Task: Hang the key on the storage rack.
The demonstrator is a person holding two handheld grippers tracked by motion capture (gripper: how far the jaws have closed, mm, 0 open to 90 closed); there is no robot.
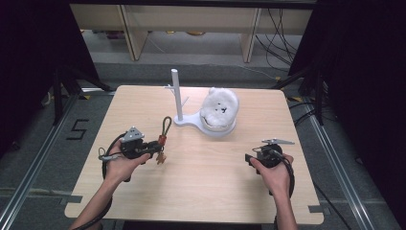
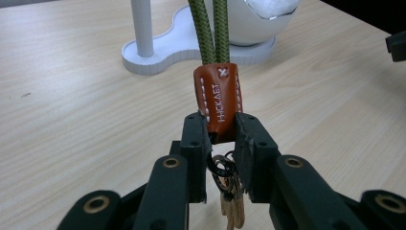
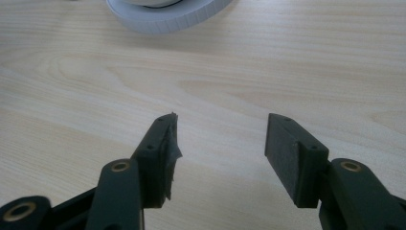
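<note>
A keychain with an orange leather tag (image 2: 219, 98), a green cord loop (image 2: 207, 28) and metal rings with keys (image 2: 229, 191) is pinched at the tag by my left gripper (image 2: 221, 132). From above, that left gripper (image 1: 155, 147) is at the table's left with the cord loop (image 1: 166, 125) standing up from it. The white stand (image 1: 178, 98) with its pole and side pegs rises behind it. My right gripper (image 3: 219, 143) is open over bare wood, with nothing between its jaws; in the high view the right gripper (image 1: 250, 158) rests at the table's right.
A white fluffy toy (image 1: 219, 108) sits in the bowl end of the stand's base (image 1: 218, 130). The wooden table (image 1: 201, 187) has free room at the front between the hands. Shelving and cables lie beyond the far edge.
</note>
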